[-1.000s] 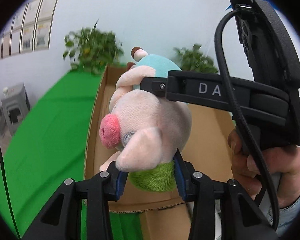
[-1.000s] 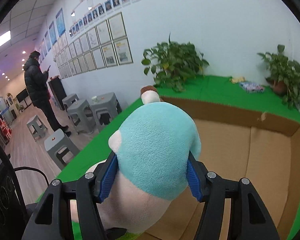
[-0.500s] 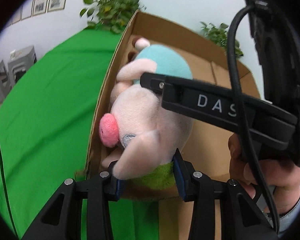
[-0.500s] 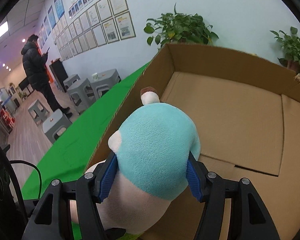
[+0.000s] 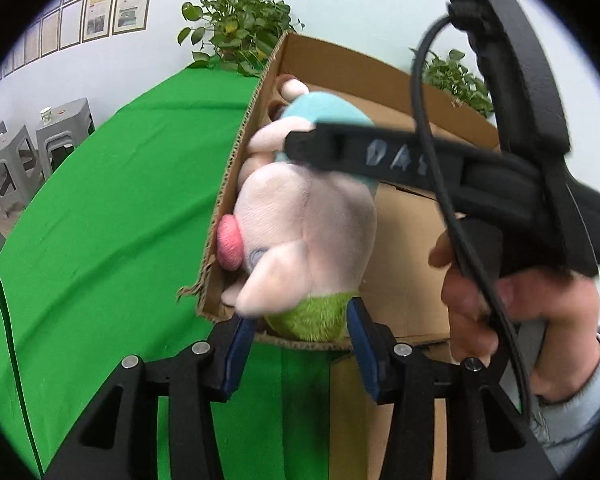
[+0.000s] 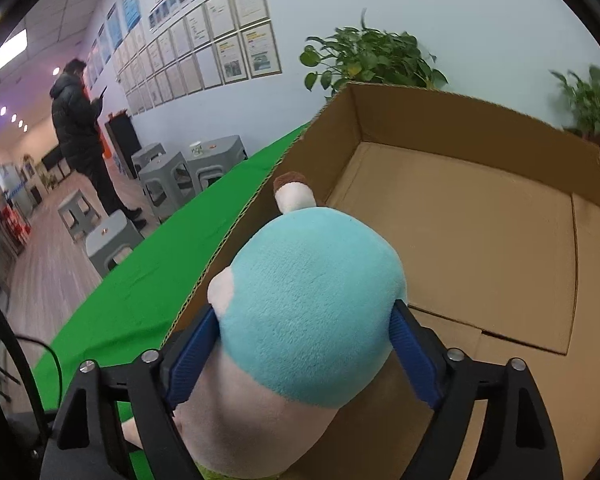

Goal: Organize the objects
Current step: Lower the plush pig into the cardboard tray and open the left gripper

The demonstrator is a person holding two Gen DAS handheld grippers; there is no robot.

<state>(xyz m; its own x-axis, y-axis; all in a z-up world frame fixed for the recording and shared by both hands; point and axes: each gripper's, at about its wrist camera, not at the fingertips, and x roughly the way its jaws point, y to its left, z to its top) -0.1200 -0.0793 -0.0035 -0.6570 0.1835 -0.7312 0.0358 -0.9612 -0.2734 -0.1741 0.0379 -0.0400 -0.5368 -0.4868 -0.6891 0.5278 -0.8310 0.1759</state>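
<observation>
**Plush pig at the left wall of the cardboard box**

The plush pig (image 5: 304,236) is inside the cardboard box (image 6: 480,248), against its left wall, on the green counter (image 5: 112,208). The left gripper (image 5: 300,344) has its fingers around the green part of the toy — they are opening, and a small gap shows beside the right pad. The right gripper (image 6: 304,356) has its fingers at both sides of the turquoise body; they are opening too, though the pads seem to touch the fabric.
</observation>
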